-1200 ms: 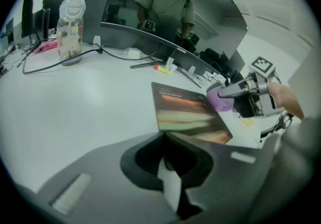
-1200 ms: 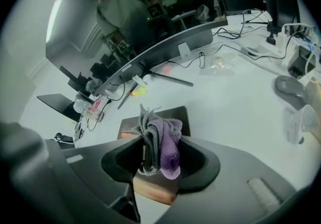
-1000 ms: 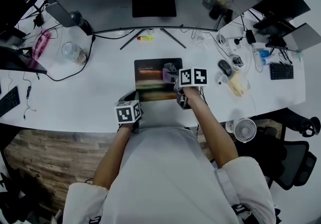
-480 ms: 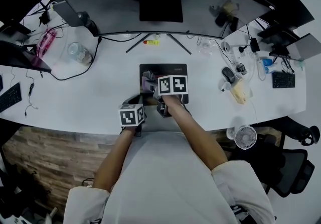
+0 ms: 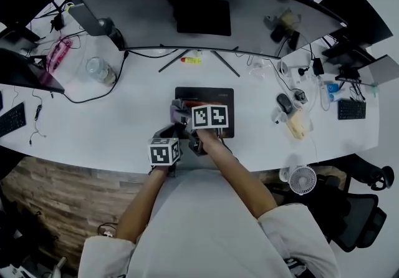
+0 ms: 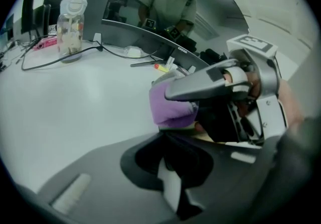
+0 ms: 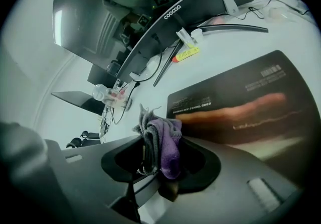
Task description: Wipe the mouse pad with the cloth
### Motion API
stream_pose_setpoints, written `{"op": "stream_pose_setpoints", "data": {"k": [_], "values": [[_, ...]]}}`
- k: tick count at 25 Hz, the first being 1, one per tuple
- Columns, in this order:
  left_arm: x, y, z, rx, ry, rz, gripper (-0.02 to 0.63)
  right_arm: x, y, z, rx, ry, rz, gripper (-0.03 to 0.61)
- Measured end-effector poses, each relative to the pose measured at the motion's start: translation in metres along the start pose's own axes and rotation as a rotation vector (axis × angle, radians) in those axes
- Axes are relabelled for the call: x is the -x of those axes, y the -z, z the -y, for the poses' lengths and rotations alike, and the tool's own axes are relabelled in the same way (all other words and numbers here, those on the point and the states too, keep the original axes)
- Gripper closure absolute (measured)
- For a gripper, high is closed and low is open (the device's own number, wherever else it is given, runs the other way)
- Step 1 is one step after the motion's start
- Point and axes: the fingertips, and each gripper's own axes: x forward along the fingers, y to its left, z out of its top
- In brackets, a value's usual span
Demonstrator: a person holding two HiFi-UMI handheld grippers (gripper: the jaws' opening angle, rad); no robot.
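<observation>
Right gripper [image 7: 155, 165]: jaws closed on the cloth [image 7: 163, 140], a bunched purple-and-grey wad that sticks out ahead of the jaws. Seen from the head, the wad sits at the left edge of the pad [image 5: 206, 93], close to its near-left corner. Most of the dark pad lies bare to the right of the wad. The pad lies flat on the white surface [image 5: 124, 121], below the curved monitor [image 5: 206, 9].

Left gripper [image 6: 170, 188]: low at the near edge of the surface, just beside the pad's near-left corner. The jaws look closed, with only a thin pale strip between them and nothing held, though the close view is dim. I cannot tell whether it touches the pad.

Judgement: wiping is under way, with the wad at the left end of a pass.

Risks:
- The pad may slide on the smooth surface if nothing pins it, because a sideways drag would carry it along.
- The wad is small, so with too much tilt the hard jaws would rub the pad instead of the fabric.
- A loose fold could snag on the pad edge and pull free.
</observation>
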Motion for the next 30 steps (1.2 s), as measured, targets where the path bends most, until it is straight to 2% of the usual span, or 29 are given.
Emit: {"op": "stream_pose_setpoints", "data": {"k": [30], "values": [[-0.001,0.002,0.005,-0.029,-0.004,-0.001,0.614,0.042,0.0,0.05,-0.043,0.031,-0.013,0.387]]}}
